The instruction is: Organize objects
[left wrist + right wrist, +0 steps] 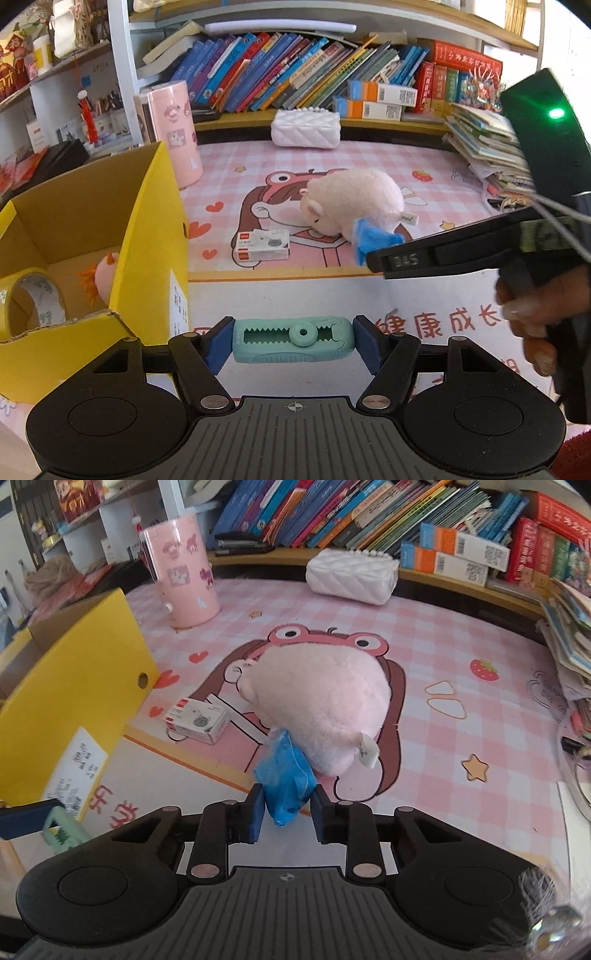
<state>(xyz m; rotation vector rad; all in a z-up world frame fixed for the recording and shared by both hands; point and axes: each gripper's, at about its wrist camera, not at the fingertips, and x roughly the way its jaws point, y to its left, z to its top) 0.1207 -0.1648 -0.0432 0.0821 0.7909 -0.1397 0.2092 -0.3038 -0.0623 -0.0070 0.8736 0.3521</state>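
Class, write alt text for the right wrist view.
The right claw pinches the blue tail of a pink plush toy lying on a pink checked mat, with a yellow box to the left.

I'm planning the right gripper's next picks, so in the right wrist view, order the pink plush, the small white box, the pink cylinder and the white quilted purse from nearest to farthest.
1. Pink plush, straight ahead.
2. Small white box, ahead-left.
3. Pink cylinder, far left.
4. White quilted purse, far back by the shelf; roughly level with the cylinder, hard to call.
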